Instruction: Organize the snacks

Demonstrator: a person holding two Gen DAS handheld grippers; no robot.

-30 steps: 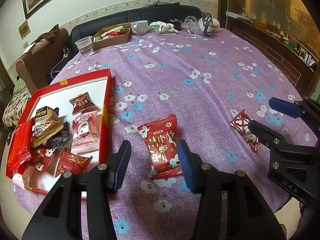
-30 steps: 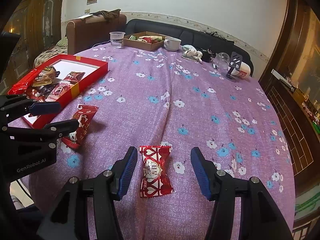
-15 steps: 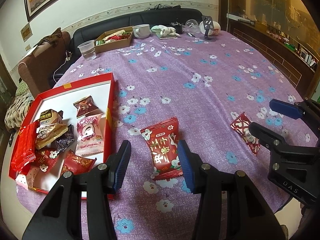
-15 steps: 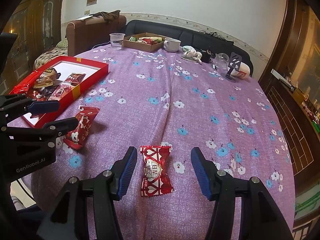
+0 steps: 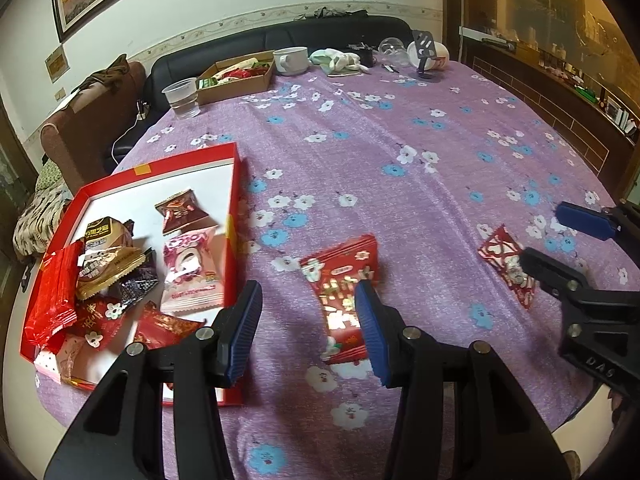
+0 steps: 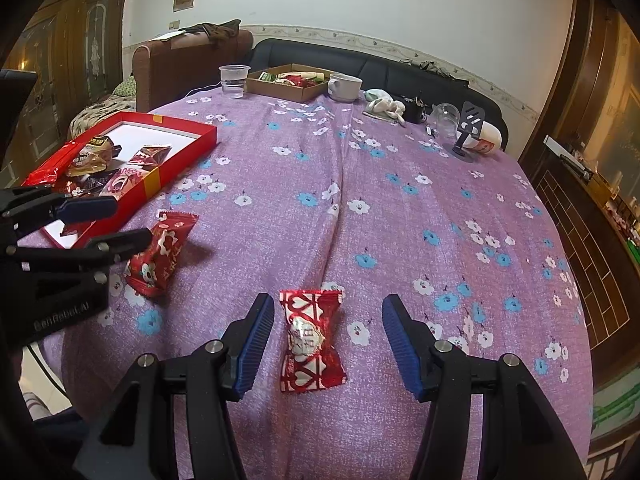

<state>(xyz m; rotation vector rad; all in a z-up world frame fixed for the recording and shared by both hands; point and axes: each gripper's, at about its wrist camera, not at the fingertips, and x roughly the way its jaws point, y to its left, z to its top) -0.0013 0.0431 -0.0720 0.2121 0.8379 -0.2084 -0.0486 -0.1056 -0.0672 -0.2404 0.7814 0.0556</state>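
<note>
A red snack packet (image 5: 340, 280) with gold print lies flat on the purple flowered tablecloth. My left gripper (image 5: 306, 332) hovers open over its near end, and the right finger (image 5: 370, 332) covers part of the packet. The same packet (image 6: 162, 254) and left gripper (image 6: 128, 222) show at the left of the right wrist view. A red heart-patterned candy (image 6: 310, 340) lies between the fingers of my right gripper (image 6: 328, 344). Its jaws are opening and the pads do not touch the candy. That candy (image 5: 504, 256) and right gripper (image 5: 544, 236) also appear at the right edge of the left wrist view.
A red tray (image 5: 236, 184) with several wrapped snacks sits at the table's left edge. At the far end stand a plastic cup (image 5: 182, 98), a brown cardboard box (image 5: 240, 78) of snacks, a white mug (image 5: 292, 60) and a phone stand (image 5: 424, 56). A sofa lies beyond.
The left wrist view has drifted a little, so the red packet now sits partly behind the right finger instead of between the two. The right gripper's jaws stand slightly wider.
</note>
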